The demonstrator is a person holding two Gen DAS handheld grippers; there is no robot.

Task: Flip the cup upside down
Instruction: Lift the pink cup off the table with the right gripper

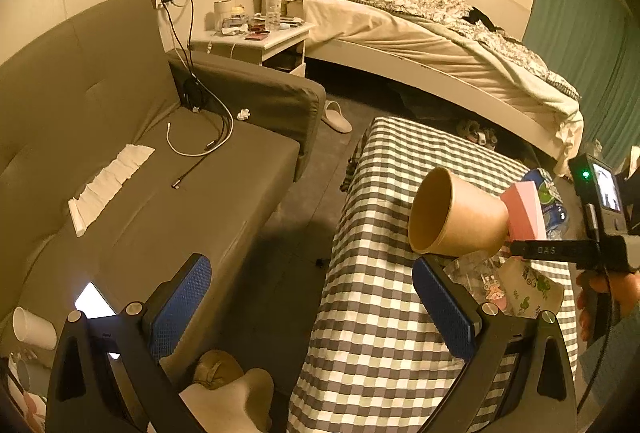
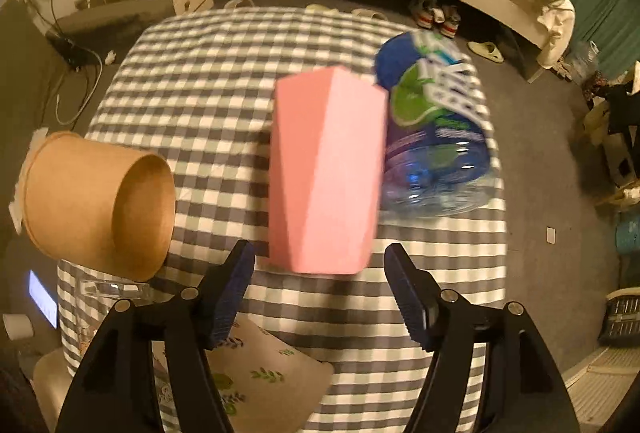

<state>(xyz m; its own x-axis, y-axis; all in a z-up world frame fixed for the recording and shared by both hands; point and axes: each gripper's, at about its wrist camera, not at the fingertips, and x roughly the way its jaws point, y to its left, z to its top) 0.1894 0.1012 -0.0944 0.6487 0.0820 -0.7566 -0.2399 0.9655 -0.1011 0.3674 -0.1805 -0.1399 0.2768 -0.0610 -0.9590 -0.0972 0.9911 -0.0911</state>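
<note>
A pink faceted cup (image 2: 326, 169) stands on the checked table (image 2: 224, 81), wider end up, just ahead of my right gripper (image 2: 318, 269). The right gripper is open and empty, its blue pads either side of the cup's lower end without touching. The cup also shows in the left wrist view (image 1: 524, 211), partly hidden behind a brown paper cup (image 1: 456, 217). My left gripper (image 1: 312, 293) is open and empty, over the gap between sofa and table. The right gripper body (image 1: 592, 229) shows at the right edge of the left wrist view.
The brown paper cup (image 2: 100, 201) lies on its side at the table's left edge. A blue plastic bottle (image 2: 436, 129) lies right of the pink cup. Patterned packets (image 2: 264, 377) lie at the table's near edge. A grey sofa (image 1: 120, 161), nightstand and bed stand beyond.
</note>
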